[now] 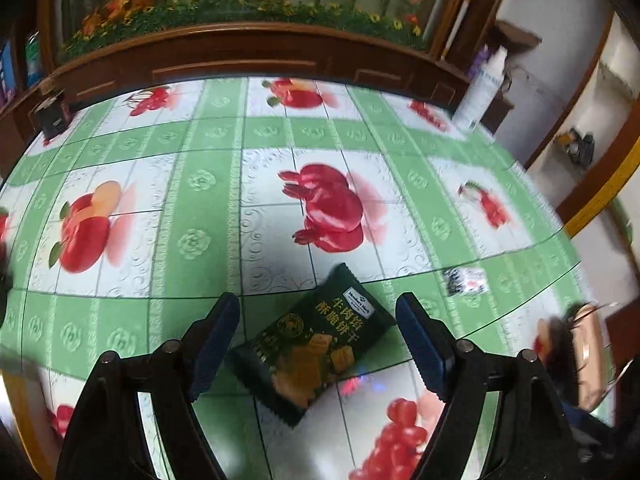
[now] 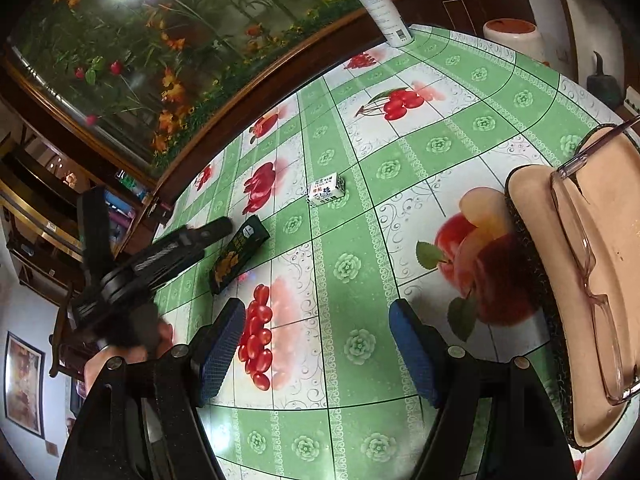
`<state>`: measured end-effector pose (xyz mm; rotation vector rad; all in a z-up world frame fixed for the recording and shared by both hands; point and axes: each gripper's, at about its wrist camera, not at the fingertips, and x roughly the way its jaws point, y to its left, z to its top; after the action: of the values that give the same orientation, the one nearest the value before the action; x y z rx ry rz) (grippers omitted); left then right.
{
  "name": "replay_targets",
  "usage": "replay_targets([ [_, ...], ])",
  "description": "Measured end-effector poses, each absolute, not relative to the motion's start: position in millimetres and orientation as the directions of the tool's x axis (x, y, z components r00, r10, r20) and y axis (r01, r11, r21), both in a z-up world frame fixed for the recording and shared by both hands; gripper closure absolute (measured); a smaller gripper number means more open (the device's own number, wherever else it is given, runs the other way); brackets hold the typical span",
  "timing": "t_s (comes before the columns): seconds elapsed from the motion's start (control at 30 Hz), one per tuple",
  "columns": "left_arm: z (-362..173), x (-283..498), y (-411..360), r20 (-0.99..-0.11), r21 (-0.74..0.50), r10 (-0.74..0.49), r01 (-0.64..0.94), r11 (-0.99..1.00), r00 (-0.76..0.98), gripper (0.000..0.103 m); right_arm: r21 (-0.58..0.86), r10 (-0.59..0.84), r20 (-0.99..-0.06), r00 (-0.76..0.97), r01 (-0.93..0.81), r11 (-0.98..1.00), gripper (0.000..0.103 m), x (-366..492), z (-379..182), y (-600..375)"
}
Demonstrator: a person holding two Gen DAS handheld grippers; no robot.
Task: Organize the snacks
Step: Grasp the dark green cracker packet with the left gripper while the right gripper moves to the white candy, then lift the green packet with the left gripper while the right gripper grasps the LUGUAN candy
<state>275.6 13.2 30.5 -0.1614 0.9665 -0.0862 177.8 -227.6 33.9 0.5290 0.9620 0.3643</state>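
You are working at a table (image 1: 208, 216) covered with a glossy green-and-white cloth printed with red fruit, and it catches the room's light in pale patches. Behind its far edge runs a dark wooden cabinet (image 1: 256, 54) with panelled drawer fronts, topped by a glass-fronted display of artificial flowers and bamboo (image 2: 132, 52) where a bright lamp is reflected. You have white walls (image 1: 556, 92) to the right and a framed picture (image 2: 25, 384) on the wall at lower left.
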Motion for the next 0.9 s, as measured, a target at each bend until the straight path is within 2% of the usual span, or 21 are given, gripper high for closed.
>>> replay_targets([
  [0.2,18.1,271.0,-5.3,-0.833,-0.106,-0.141,0.094,0.99,0.535,0.024,0.574,0.511,-0.676,0.53,-0.055,0.817,0.025,178.9,33.9,-229.2],
  [0.23,17.7,267.5,-10.2,-0.834,-0.066,-0.116,0.111,0.992,0.539,0.031,0.572,0.51,-0.677,0.531,-0.056,0.819,0.025,178.8,33.9,-228.8],
  [0.27,17.1,264.8,-14.7,-0.833,-0.016,-0.079,0.119,0.993,0.548,0.043,0.568,0.507,-0.679,0.531,-0.057,0.821,0.025,178.5,34.1,-228.1],
  [0.3,17.5,261.4,-17.9,-0.826,0.019,-0.056,0.127,0.992,0.561,0.045,0.566,0.505,-0.68,0.532,-0.057,0.822,0.025,178.4,34.0,-227.9],
  [0.33,18.0,257.8,-18.5,-0.823,0.0,-0.076,0.134,0.991,0.562,0.052,0.565,0.504,-0.68,0.533,-0.056,0.823,0.025,177.9,34.2,-227.4],
  [0.4,18.5,253.0,-21.5,-0.821,0.014,-0.069,0.142,0.99,0.567,0.058,0.56,0.498,-0.683,0.535,-0.054,0.826,0.025,177.8,34.1,-227.4],
  [0.6,18.7,220.6,-22.6,-0.823,-0.004,-0.055,0.091,0.996,0.565,0.059,0.557,0.489,-0.681,0.545,-0.049,0.829,0.025,177.8,35.3,-230.6],
  [0.9,14.1,81.8,-8.3,-0.788,-0.023,-0.051,0.054,0.998,0.613,0.06,0.53,0.468,-0.687,0.556,-0.057,0.846,0.025,177.8,35.7,-226.7],
])
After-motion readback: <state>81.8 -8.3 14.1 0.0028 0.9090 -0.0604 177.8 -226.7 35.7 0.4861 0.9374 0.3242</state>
